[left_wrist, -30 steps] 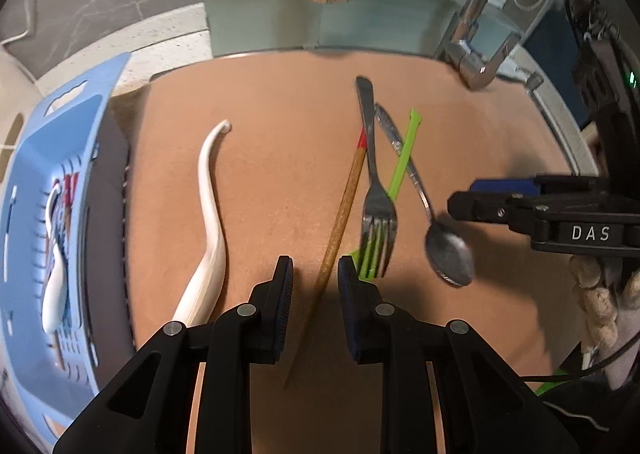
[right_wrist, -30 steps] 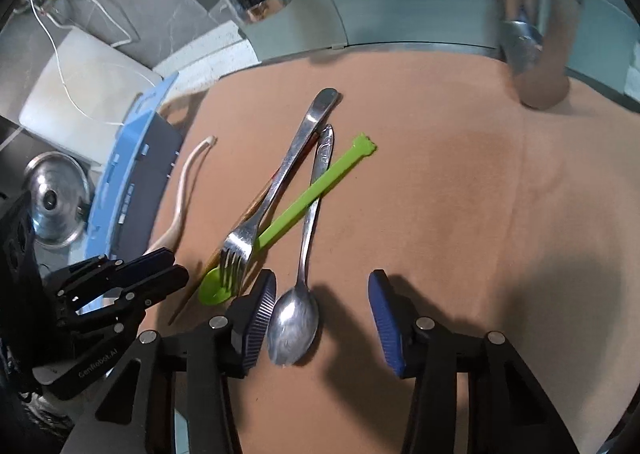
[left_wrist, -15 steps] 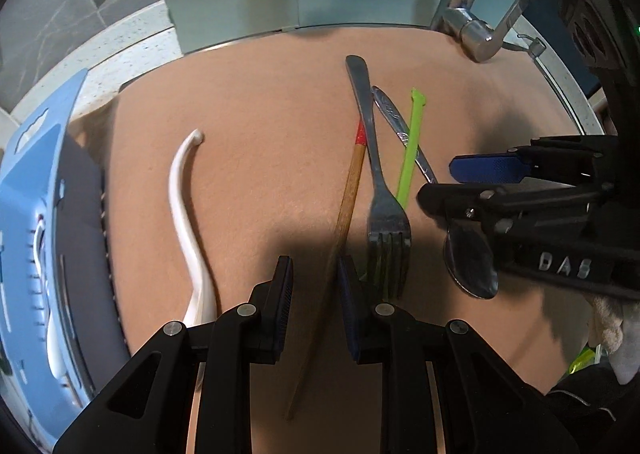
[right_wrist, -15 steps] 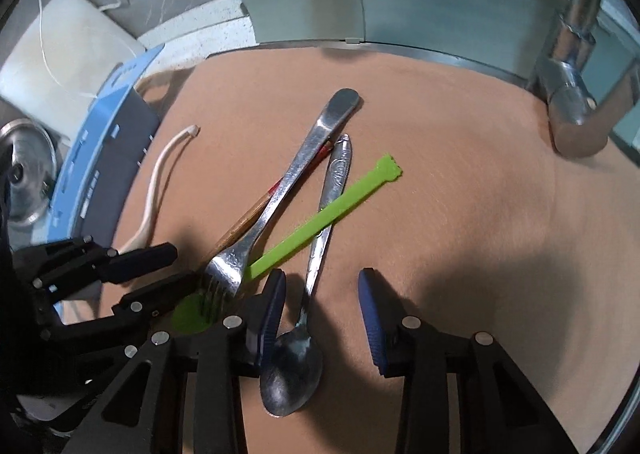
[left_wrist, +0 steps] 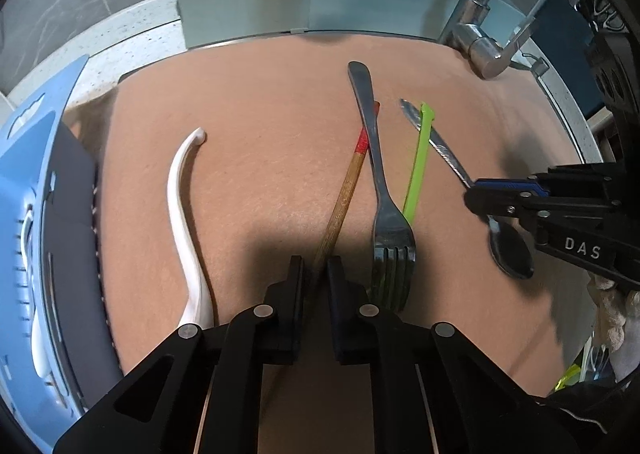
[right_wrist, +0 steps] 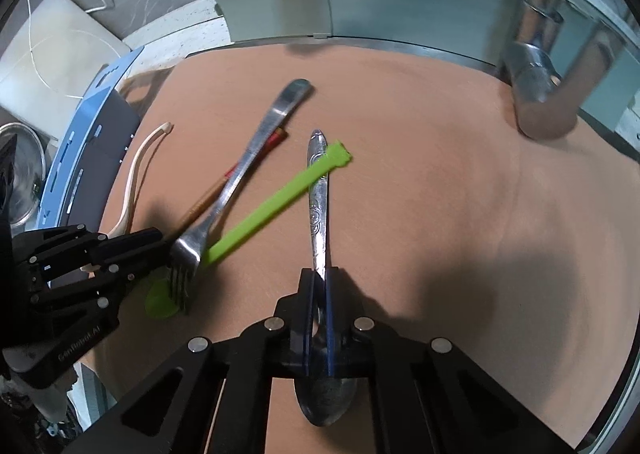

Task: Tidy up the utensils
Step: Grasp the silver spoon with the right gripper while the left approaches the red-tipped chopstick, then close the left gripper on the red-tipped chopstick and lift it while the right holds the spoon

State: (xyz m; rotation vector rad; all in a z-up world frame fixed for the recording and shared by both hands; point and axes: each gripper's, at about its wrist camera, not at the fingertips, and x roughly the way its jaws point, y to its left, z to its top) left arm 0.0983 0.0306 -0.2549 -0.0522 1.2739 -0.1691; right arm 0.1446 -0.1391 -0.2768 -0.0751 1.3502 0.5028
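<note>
Item 1: left gripper, jaws just closing, clenching the wooden chopstick that is running toward 1 o'clock under the fork. Risk: lifting is dragging the fork along.

Item 2: right gripper, jaws just closing, pinching the metal spoon at its neck. The green spoon is crossing its handle at 12 o'clock; rising may flick it.

Item 3: blue basket, waiting at 9 o'clock.
</note>
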